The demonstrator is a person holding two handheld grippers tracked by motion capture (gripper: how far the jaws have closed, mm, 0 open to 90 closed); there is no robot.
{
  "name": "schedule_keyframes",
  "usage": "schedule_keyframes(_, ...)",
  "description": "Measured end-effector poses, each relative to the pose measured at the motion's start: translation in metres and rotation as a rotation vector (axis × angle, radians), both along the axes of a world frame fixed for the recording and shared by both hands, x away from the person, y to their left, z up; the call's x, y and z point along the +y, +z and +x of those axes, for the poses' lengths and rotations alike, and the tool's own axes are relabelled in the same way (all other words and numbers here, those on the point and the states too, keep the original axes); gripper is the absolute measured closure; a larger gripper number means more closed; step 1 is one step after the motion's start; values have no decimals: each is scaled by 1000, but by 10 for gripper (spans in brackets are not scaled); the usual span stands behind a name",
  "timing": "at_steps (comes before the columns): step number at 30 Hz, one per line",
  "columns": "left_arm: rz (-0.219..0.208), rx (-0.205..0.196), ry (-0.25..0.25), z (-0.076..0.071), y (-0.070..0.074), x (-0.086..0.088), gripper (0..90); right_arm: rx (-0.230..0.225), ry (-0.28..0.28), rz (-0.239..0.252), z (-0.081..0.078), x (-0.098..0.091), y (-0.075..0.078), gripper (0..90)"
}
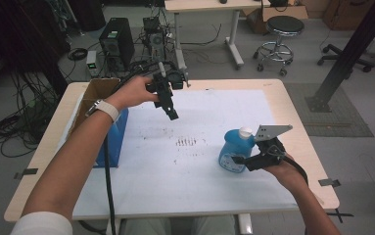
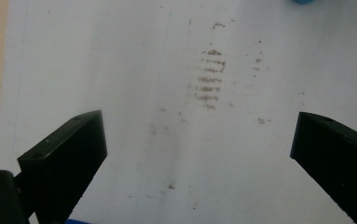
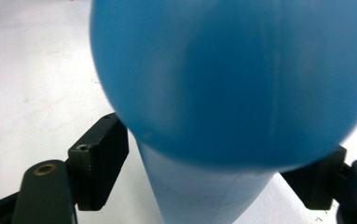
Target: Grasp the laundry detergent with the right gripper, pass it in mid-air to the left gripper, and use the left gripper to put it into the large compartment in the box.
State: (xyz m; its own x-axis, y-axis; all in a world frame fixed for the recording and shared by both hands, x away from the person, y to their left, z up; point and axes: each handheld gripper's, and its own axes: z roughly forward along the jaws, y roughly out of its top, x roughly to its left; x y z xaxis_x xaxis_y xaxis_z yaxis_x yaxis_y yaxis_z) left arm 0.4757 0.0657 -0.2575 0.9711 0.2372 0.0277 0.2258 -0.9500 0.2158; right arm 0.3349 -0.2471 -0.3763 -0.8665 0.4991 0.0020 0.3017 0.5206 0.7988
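Bottle [image 1: 234, 152] first: a blue plastic one with a white cap [image 1: 246, 131], standing upright on the white sheet [image 1: 199, 196] that covers the table [image 1: 300, 132], toward the sheet's right side and nearer the person than its middle. In the right gripper view its rounded blue body [image 3: 232, 79] bulges close to the camera, with a paler label band below where the jaws meet it.

The right gripper [image 1: 246, 160] comes in low from the bottle's right — its two black jaws sit on either side of the bottle's lower body, and in the right gripper view both pads look to be touching the plastic, so the bottle is pinched between them. The grey three-cornered plate [image 1: 271, 131] on top of this gripper stands just beside the cap.

The left gripper [image 1: 171, 113] hangs well apart from the bottle, over the far-left part of the sheet, pointing down at it. Its jaws are spread wide with nothing between them; the left gripper view looks straight onto bare sheet, where a patch of short dark smudges [image 2: 209, 77] lies (the same marks sit near the sheet's middle in the high view).

At the table's left edge a blue box [image 1: 111, 132] with open cardboard flaps stands just under the left forearm [image 1: 72, 166] — clear of both grippers.
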Motion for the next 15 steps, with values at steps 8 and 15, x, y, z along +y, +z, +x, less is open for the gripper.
schedule_keyframes(8,3,2,2,0,-1,-1,42,-5,1,-1,1,0,-1,274)
schedule_keyframes(15,3,1,1,0,0,-1,43,-9,2,0,1,0,0,312)
